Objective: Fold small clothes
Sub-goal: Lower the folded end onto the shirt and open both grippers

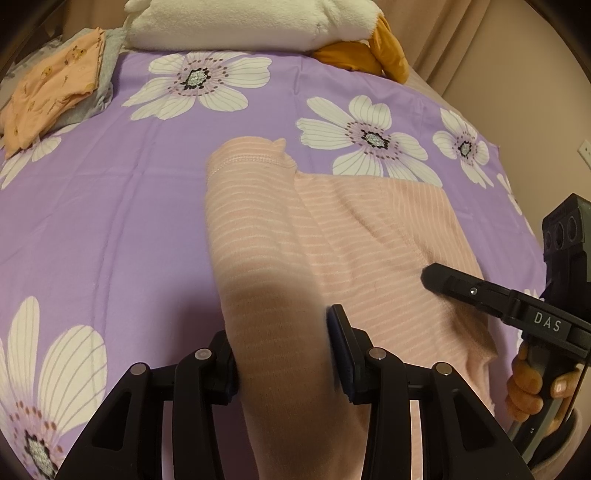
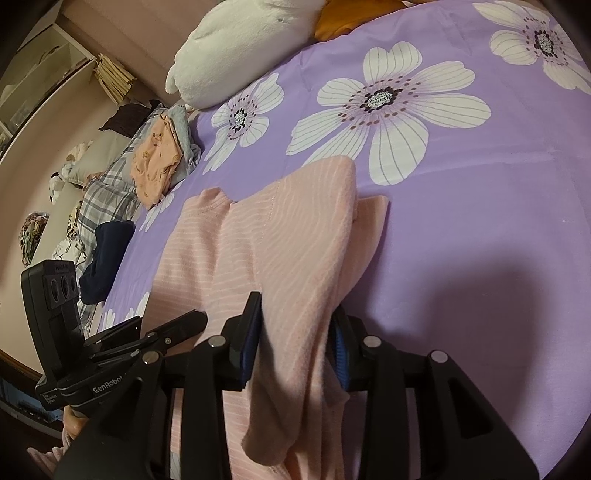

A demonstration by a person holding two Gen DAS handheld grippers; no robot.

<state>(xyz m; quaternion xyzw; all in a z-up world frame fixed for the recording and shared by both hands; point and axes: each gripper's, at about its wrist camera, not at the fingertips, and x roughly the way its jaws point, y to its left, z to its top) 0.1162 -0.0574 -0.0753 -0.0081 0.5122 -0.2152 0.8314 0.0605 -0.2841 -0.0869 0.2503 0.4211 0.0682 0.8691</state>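
Observation:
A pink striped garment [image 1: 351, 229] lies on the purple flowered bedsheet [image 1: 110, 203], with one part lifted into a fold. My left gripper [image 1: 284, 350] is shut on a thick fold of it, and cloth fills the gap between its pads. In the right wrist view the same pink garment [image 2: 258, 240] rises from the sheet [image 2: 480, 221] into my right gripper [image 2: 295, 339], which is shut on another bunched fold. The two grippers sit side by side. One finger [image 1: 461, 286] of the right gripper rests over the garment's right half. The left gripper [image 2: 184, 321] shows at lower left.
A folded stack of orange and grey clothes [image 1: 55, 92] [image 2: 155, 162] lies at the sheet's far left corner. A white plush pillow [image 1: 240, 22] and mustard cloth [image 1: 369, 55] lie at the far edge. A navy garment [image 2: 107, 258] and plaid bedding [image 2: 107, 184] lie beyond the left edge.

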